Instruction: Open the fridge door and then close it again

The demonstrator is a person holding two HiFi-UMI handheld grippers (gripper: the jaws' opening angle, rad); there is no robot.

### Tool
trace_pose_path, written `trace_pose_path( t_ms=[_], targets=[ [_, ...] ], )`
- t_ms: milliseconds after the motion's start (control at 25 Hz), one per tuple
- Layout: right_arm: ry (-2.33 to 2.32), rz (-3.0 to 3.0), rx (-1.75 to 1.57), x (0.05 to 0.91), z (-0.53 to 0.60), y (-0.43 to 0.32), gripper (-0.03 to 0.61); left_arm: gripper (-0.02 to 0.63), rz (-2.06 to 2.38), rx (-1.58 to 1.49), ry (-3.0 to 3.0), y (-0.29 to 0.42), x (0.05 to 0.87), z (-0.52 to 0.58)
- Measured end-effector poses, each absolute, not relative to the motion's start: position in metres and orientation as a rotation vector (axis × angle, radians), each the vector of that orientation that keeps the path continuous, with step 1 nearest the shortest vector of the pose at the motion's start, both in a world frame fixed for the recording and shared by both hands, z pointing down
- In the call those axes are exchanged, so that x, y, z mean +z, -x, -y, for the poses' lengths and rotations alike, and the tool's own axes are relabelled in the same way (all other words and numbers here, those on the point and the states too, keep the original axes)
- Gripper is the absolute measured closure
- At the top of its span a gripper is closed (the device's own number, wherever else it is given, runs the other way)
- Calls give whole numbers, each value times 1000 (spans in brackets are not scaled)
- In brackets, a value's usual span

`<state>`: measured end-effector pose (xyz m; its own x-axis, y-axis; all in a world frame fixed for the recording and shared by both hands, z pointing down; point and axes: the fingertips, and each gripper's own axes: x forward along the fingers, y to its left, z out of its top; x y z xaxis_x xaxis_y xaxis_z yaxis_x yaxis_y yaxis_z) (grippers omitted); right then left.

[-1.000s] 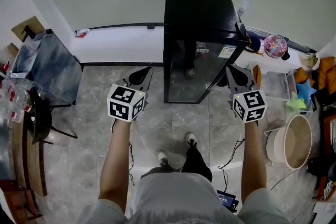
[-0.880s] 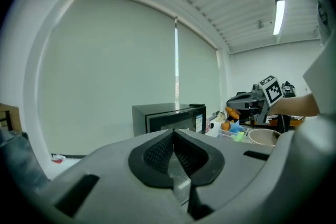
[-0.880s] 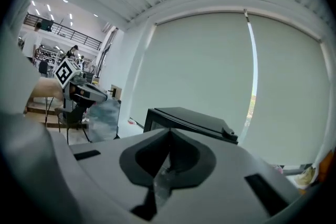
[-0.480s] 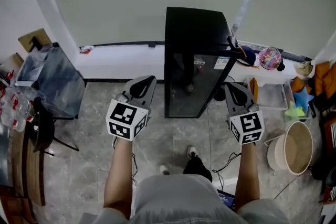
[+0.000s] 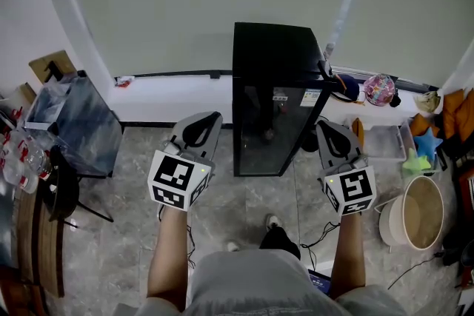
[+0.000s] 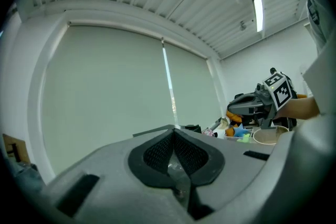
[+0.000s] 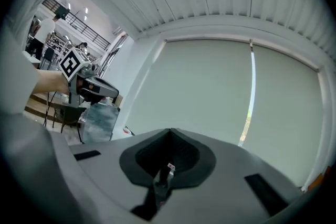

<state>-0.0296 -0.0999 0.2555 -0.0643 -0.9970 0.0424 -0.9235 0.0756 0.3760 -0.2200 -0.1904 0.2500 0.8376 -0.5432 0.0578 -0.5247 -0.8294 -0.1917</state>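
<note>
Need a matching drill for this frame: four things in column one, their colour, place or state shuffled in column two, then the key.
Column one
1. fridge
2. left tool
3. tub
4. ball

Column two
A. pink, on the ledge right of the fridge
B. black, glass door shut
C. shut on nothing, held in the air
D. beige, on the floor at far right

Pairs: 1-B, 2-C, 3-D, 4-A

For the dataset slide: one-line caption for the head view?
Person faces a closed black glass-door fridge, shut empty left claw and right claw held either side, short of it.
</note>
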Motion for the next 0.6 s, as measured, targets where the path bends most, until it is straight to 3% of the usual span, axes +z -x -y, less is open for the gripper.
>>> trace_pose_path(
  t_ms=[600],
  targets=[
    [-1904,2086,-357,256,102,32,583,603,-867,-152,2832,225,241,193]
  ],
)
